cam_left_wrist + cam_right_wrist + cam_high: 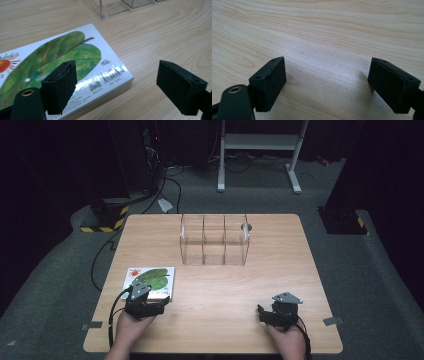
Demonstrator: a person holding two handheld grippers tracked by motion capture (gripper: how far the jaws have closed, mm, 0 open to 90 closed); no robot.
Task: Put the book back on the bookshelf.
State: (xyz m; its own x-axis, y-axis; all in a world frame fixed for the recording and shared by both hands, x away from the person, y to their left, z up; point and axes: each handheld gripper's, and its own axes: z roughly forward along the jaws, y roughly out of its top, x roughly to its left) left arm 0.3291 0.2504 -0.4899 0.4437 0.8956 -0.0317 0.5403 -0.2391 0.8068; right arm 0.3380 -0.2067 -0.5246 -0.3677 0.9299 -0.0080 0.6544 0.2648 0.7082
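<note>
Both jaws wide on left gripper [116, 86]; book [62, 72] beneath, unheld.

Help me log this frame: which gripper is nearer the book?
Left. The left gripper hangs open over the book's near corner; the right gripper sits open far across the table.

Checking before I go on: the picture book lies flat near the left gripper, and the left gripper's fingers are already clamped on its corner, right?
Not quite. The picture book does lie flat on the table near the left gripper, but the fingers stand wide apart over its corner, not clamped on it. The left gripper view shows this.
</note>
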